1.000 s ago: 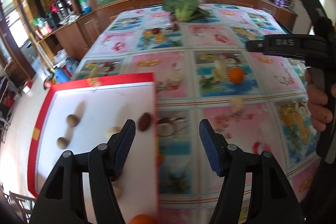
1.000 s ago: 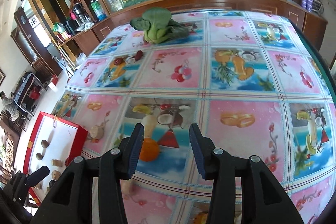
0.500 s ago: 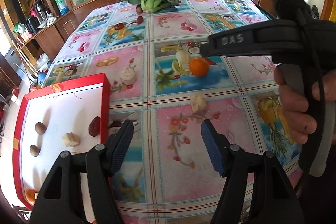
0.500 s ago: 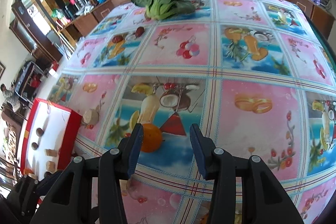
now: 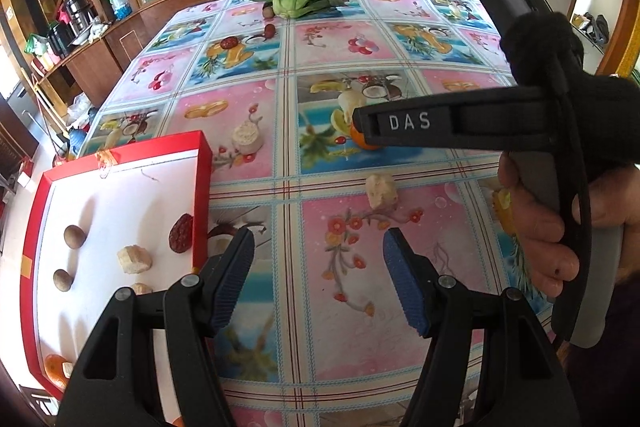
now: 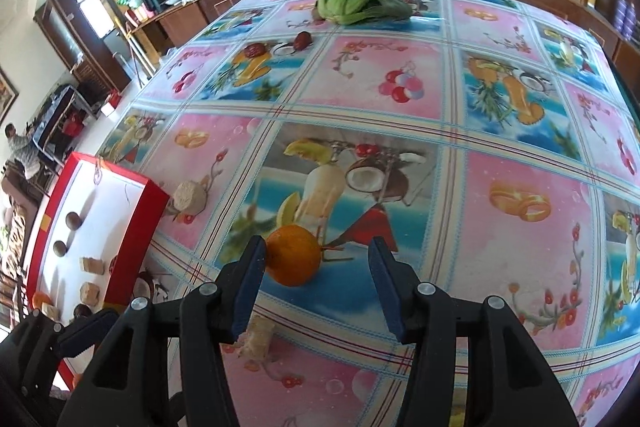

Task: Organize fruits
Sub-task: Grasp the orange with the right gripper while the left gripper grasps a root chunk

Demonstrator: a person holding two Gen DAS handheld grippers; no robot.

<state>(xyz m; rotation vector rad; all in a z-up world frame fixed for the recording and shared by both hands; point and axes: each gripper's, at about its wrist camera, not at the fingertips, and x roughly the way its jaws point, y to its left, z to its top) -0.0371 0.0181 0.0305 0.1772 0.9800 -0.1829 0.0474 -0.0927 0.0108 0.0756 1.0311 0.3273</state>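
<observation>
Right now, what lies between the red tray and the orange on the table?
In the right wrist view, a pale round slice sits between the red tray and the orange; otherwise bare tablecloth.

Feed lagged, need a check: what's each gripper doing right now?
Left gripper: open, holding nothing.
Right gripper: open, jaws just widening, orange by its left pad, not gripped.

My right gripper (image 6: 316, 283) came down toward the orange (image 6: 294, 255), and its jaws have just been opening; the fruit now sat between the tips, close by the left pad, unpressed. My left gripper (image 5: 318, 279) swung off the red box (image 5: 202, 187) onto bare tablecloth (image 5: 360, 287).
</observation>
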